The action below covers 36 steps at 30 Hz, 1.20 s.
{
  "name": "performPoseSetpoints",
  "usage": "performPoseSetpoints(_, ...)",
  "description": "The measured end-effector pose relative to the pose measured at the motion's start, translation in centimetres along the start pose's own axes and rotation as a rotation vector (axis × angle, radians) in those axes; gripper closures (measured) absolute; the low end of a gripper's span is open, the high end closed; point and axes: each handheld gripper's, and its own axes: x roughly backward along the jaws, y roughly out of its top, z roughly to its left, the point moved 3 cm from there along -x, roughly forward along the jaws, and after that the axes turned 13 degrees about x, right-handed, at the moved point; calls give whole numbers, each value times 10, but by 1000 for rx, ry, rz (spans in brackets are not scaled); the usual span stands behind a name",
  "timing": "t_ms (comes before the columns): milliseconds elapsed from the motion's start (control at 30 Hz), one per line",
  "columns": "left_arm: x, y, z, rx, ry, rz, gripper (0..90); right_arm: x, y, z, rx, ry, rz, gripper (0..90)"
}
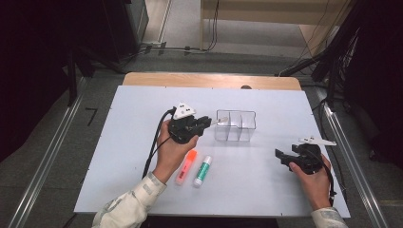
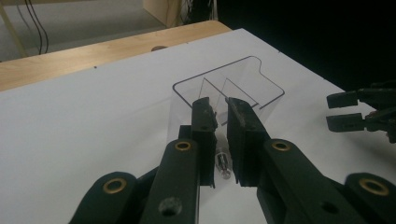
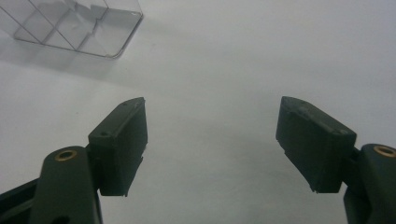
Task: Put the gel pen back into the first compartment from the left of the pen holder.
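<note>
You have one clear box (image 1: 236, 124) with three compartments and one pen (image 2: 223, 164). One orange highlighter (image 1: 186, 167) and one glue stick (image 1: 202, 171) make four things.

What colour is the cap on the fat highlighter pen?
Orange, on the pink highlighter pen, clearest in the high view.

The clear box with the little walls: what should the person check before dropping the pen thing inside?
1. Left tongs shut on the pen: ok.
2. Pen tip over the clear box: ok; it reaches the box's near edge.
3. Which compartment it sits above: cannot tell.
4. Box upright on the white board: ok.
5. Right tongs open with nothing in them, away from the box: ok.
6. Orange marker and green glue stick out of the way: ok.
</note>
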Motion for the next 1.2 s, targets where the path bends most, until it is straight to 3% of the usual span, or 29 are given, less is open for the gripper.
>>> performPoseSetpoints(167, -3, 1, -1, -1, 0, -11, 803, 0, 0, 0, 1, 1, 0, 236)
performPoseSetpoints(300, -6, 1, -1, 5, 2, -21, 711, 0, 0, 0, 1, 0, 0, 235)
performPoseSetpoints(767, -4, 1, 2, 10, 15, -29, 649, 0, 0, 0, -2, 0, 0, 236)
performPoseSetpoints(1200, 0, -4, 7, 10, 61, -28, 503, 0, 0, 0, -1, 0, -2, 236)
